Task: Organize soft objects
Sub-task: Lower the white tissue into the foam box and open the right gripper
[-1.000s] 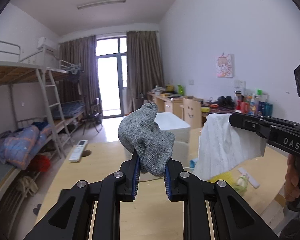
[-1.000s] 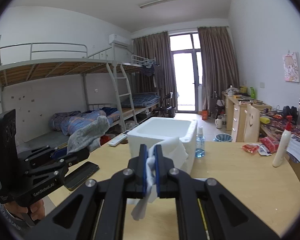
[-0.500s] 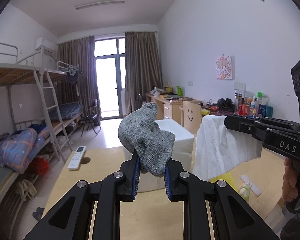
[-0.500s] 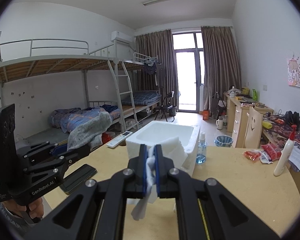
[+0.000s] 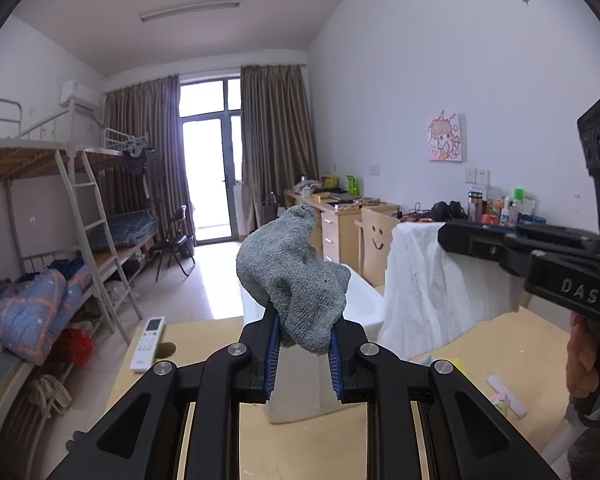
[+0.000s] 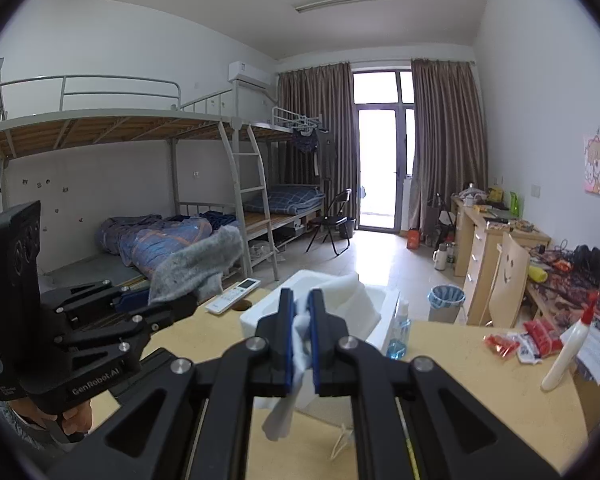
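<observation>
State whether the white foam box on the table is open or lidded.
Open: the white foam box shows a bare rim and hollow interior, with no lid on it.

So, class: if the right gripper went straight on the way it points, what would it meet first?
Probably the white foam box on the table, directly beyond the right gripper and its white cloth; the gap between them is hard to judge.

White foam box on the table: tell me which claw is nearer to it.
Hard to call; perhaps the right. The right claw, shut on a white cloth, hangs before the foam box. The left claw, shut on a gray cloth, also faces it.
</observation>
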